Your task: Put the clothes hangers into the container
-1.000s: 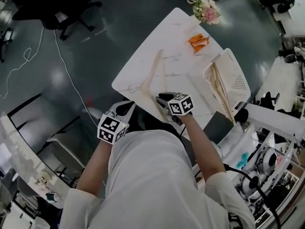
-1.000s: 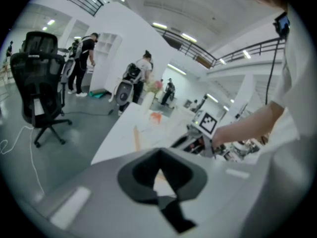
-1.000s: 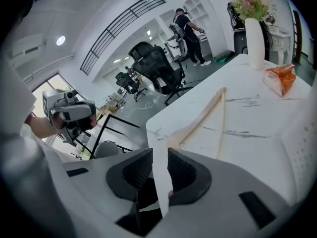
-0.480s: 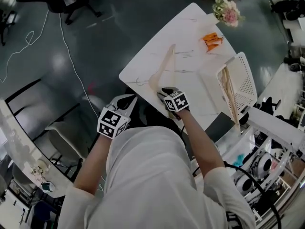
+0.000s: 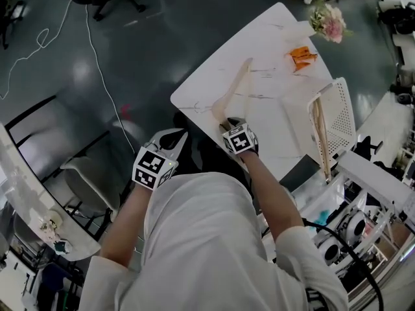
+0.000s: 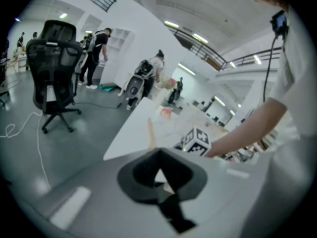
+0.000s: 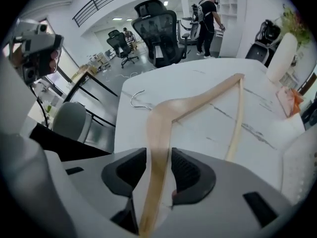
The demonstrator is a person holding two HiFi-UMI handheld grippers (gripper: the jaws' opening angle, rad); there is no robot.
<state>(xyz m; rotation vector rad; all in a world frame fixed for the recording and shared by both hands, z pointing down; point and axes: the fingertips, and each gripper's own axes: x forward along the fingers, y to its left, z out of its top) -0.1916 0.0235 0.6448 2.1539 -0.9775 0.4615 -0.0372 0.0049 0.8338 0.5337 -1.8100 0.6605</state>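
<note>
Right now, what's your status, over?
Left gripper: jaws shut, empty. Right gripper: jaws just been opening, hanger between them, flat on table. Nothing blocking the basket.

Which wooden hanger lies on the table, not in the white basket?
The hanger between the jaws of the right claw; they have just been opening and do not grip it. The other hangers stand in the white basket.

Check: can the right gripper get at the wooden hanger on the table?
Probably yes: the right gripper, whose jaws have just been opening, straddles one arm of the wooden hanger; nothing blocks it.
</note>
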